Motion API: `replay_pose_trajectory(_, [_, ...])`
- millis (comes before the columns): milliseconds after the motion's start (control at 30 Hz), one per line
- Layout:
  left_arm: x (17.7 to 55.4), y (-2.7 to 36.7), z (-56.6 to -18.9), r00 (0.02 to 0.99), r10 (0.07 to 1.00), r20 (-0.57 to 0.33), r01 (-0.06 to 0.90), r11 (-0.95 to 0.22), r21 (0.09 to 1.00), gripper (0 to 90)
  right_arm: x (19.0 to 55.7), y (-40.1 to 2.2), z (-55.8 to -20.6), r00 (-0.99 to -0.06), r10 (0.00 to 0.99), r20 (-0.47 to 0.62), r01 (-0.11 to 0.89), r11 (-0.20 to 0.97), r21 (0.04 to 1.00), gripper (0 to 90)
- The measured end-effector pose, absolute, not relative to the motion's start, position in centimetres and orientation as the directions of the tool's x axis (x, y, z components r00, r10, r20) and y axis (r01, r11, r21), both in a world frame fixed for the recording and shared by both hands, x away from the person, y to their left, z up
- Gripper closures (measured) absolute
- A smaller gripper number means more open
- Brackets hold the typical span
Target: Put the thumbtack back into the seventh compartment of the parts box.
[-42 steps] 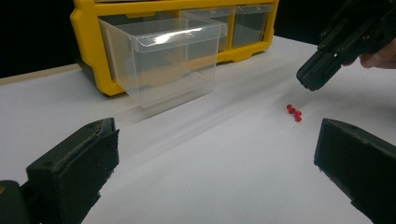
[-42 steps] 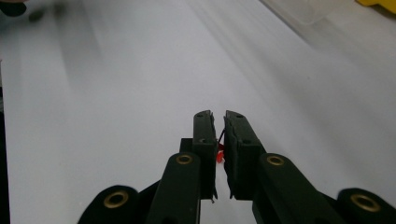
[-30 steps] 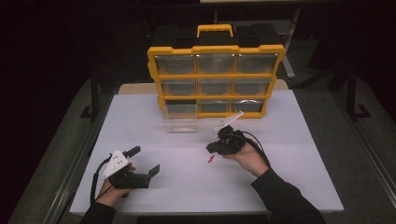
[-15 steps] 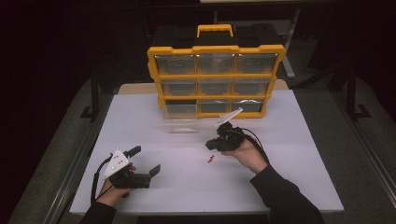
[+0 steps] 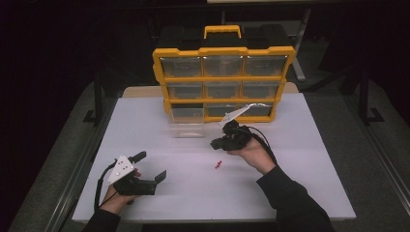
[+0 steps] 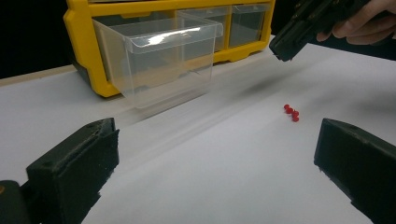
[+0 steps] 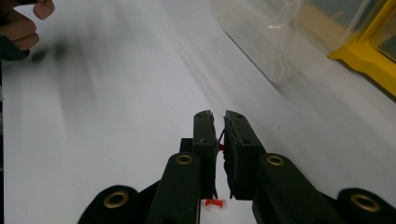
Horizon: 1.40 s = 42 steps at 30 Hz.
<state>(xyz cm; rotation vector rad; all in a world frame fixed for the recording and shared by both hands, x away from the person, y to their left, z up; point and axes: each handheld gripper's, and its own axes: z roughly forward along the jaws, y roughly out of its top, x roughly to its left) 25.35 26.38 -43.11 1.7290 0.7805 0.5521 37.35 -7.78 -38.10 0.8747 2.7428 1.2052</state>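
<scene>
White worktop [image 5: 290, 145] before a yellow organizer [image 5: 223, 72]. Right claw [image 7: 218, 122], nearly closed, pinches a red pushpin [image 7: 221, 147]; another pushpin [image 5: 218, 165] lies nearby. Left claw [image 5: 152, 166] spread. Pins: light, stiff, sharp; grip the head.

A yellow organizer [image 5: 223, 77] stands at twelve o'clock on the white table [image 5: 300, 159], a clear drawer [image 5: 185, 129] just before it. The right gripper [image 5: 218, 143], jaws nearly together, hangs near centre above a small red pushpin [image 5: 218, 165]. At seven o'clock the left gripper [image 5: 151, 166] rests with jaws apart.

Black hand-held gripper [image 7: 218, 154], brass screws, dark sleeve [image 5: 290, 193]
</scene>
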Motion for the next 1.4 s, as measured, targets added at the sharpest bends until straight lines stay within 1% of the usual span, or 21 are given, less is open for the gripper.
replay_pose_trajectory(200, [25.4, 26.4, -43.1, 0.674, 0.738, -0.024, 0.226, -0.176, 0.958, 0.0, 37.7, -7.4, -37.8, -0.854, 0.493, 0.165, 0.457, 0.561, 0.690, 82.7])
replay_pose_trajectory(333, [25.4, 26.4, -43.1, 0.673, 0.739, -0.025, 0.226, -0.173, 0.959, 0.0, 37.8, -7.2, -37.5, -0.852, 0.492, 0.177, 0.464, 0.554, 0.691, 82.7])
replay_pose_trajectory(367, [25.4, 26.4, -43.1, 0.674, 0.739, -0.024, 0.226, -0.175, 0.958, 0.0, 38.0, -7.2, -37.5, -0.856, 0.491, 0.162, 0.452, 0.560, 0.694, 82.8])
replay_pose_trajectory(467, [25.3, 26.4, -43.1, 0.673, 0.739, -0.025, 0.226, -0.173, 0.959, 0.0, 38.1, -7.1, -37.1, -0.851, 0.494, 0.177, 0.463, 0.547, 0.697, 82.7])
replay_pose_trajectory(600, [25.3, 26.4, -43.1, 0.673, 0.740, -0.026, 0.226, -0.172, 0.959, 0.0, 38.5, -7.2, -36.8, -0.855, 0.491, 0.166, 0.453, 0.551, 0.701, 82.8])
replay_pose_trajectory(633, [25.3, 26.4, -43.1, 0.673, 0.739, -0.023, 0.224, -0.175, 0.959, 0.0, 38.5, -7.1, -36.6, -0.847, 0.500, 0.179, 0.467, 0.541, 0.699, 82.7])
replay_pose_trajectory(767, [25.3, 26.4, -43.1, 0.674, 0.739, -0.019, 0.221, -0.177, 0.959, 0.0, 38.9, -7.0, -36.1, -0.854, 0.491, 0.170, 0.452, 0.540, 0.710, 82.7])
replay_pose_trajectory(833, [25.3, 26.4, -43.1, 0.674, 0.739, -0.023, 0.224, -0.175, 0.959, 0.0, 39.3, -6.9, -36.1, -0.863, 0.483, 0.149, 0.431, 0.550, 0.715, 82.7])
replay_pose_trajectory(867, [25.3, 26.4, -43.1, 0.674, 0.738, -0.023, 0.223, -0.174, 0.959, 0.0, 39.2, -6.8, -35.9, -0.855, 0.490, 0.168, 0.450, 0.542, 0.709, 82.7])
replay_pose_trajectory(1400, [25.3, 26.4, -43.1, 0.675, 0.738, -0.025, 0.227, -0.175, 0.958, 0.0, 41.3, -5.9, -34.1, -0.860, 0.489, 0.144, 0.433, 0.551, 0.713, 82.7])
